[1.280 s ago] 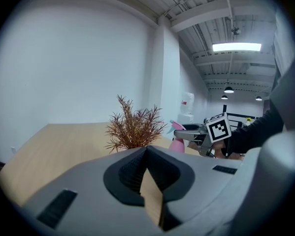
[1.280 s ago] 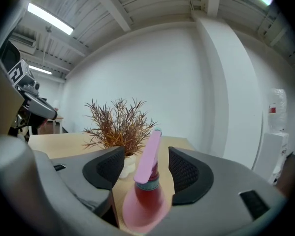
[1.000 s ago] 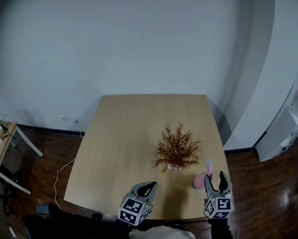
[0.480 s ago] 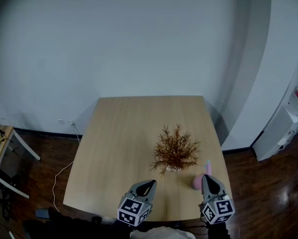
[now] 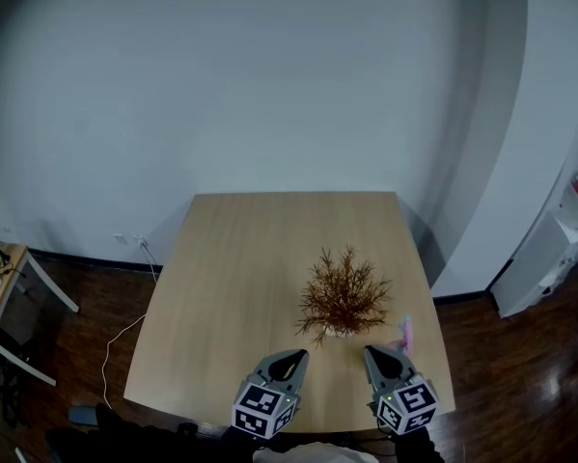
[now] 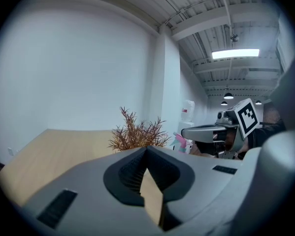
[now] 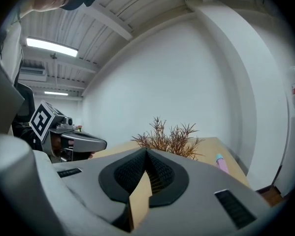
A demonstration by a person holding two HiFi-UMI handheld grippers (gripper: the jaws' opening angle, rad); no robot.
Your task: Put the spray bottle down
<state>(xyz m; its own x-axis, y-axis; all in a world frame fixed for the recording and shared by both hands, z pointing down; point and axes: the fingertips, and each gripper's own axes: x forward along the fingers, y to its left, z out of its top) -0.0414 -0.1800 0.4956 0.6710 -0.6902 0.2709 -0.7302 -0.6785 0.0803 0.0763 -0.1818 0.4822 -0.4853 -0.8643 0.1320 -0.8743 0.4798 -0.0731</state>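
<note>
The pink spray bottle (image 5: 405,335) stands on the wooden table (image 5: 240,278) near its front right corner, just right of the dry brown plant (image 5: 344,292). My right gripper (image 5: 382,357) is shut and empty, just left of the bottle and apart from it. In the right gripper view the bottle (image 7: 221,163) shows to the right of the shut jaw tips (image 7: 146,151). My left gripper (image 5: 291,358) hovers at the table's front edge, shut with nothing in it. In the left gripper view the plant (image 6: 137,134) and the bottle (image 6: 180,141) lie beyond its tips (image 6: 147,149).
A white wall stands behind the table. A white appliance (image 5: 549,254) sits on the dark wood floor at the right. A small side table (image 5: 4,287) and a white cable (image 5: 124,326) are at the left.
The right gripper's jaws, open around the spray bottle a second ago, have shut, and the gripper has moved left, away from the bottle. The left gripper has stayed put.
</note>
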